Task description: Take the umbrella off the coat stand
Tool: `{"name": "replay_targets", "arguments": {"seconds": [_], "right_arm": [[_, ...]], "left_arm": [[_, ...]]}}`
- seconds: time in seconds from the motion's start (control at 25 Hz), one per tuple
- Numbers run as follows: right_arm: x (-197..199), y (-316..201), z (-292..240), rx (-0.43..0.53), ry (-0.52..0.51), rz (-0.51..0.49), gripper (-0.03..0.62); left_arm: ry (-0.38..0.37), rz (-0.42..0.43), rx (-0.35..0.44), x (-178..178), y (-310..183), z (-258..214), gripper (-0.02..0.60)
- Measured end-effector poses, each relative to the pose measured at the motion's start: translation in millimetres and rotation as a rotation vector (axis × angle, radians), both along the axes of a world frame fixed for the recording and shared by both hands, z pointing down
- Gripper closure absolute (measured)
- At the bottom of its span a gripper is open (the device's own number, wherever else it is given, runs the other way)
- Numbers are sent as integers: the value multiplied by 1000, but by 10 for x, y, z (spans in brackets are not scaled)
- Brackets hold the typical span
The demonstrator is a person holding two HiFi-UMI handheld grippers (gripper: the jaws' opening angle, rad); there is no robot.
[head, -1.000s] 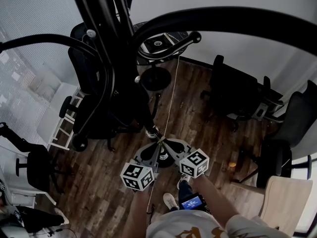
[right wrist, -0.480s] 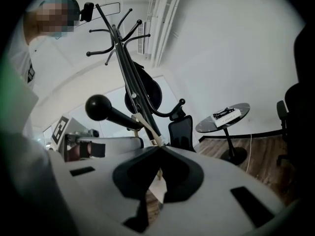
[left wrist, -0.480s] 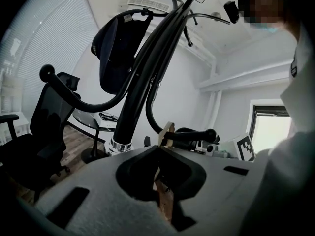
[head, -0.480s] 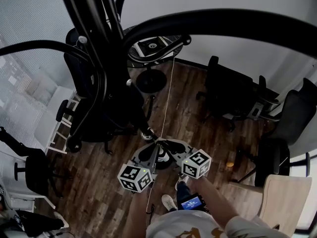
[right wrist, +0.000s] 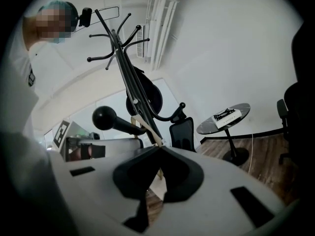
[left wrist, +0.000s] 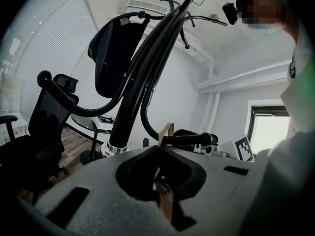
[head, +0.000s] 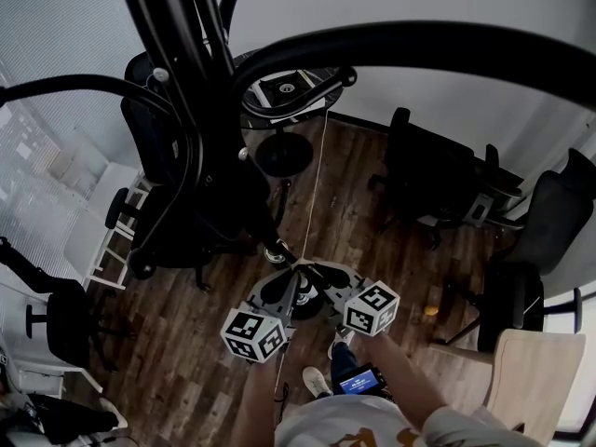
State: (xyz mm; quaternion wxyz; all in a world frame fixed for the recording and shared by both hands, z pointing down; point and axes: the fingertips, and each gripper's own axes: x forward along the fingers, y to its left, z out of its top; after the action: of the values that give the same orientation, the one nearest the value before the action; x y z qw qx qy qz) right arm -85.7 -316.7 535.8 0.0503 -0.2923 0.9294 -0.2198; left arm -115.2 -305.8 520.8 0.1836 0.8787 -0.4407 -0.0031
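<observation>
Head view: looking down through the coat stand [head: 182,35], whose black curved arms cross most of the frame. Both grippers are low at centre, tips together over the wooden floor [head: 372,222]. A thin pale cord [head: 315,184] rises from the tips toward a hook arm. Only the gripper views show what is pinched, a tan strap [left wrist: 166,132].

Left gripper [left wrist: 158,147]: jaws closed down on the strap, tips meeting, with the strap standing up out of them.
Right gripper [right wrist: 160,148]: the same, jaws closed on the strap [right wrist: 143,123], which runs up along the stand's pole [right wrist: 118,38].

Umbrella [head: 244,189]: closed, long and black, hanging close along the pole. Its silver collar [head: 277,250] is just beside the jaw tips. The left gripper view shows the shaft [left wrist: 129,107] and collar [left wrist: 113,149] thick and close. I cannot tell where the umbrella ends and the pole begins.

Surroundings:
- A dark rounded bag-like shape [left wrist: 114,53] hangs on the stand, also in the right gripper view [right wrist: 143,98].
- A ball-tipped arm [right wrist: 104,117] reaches out just above the right jaws.
- Round side tabletop [head: 293,87] behind the stand, with a small device on it.
- Office chairs [head: 433,180] to the right, more to the left.
</observation>
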Motion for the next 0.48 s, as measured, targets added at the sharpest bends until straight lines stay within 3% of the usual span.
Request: {"name": "replay_targets", "arguments": {"seconds": [0.48], "right_arm": [[99,110,-50,-1,-10,11,580]], "left_arm": [[23,28,10,80,81,-66,561]]}}
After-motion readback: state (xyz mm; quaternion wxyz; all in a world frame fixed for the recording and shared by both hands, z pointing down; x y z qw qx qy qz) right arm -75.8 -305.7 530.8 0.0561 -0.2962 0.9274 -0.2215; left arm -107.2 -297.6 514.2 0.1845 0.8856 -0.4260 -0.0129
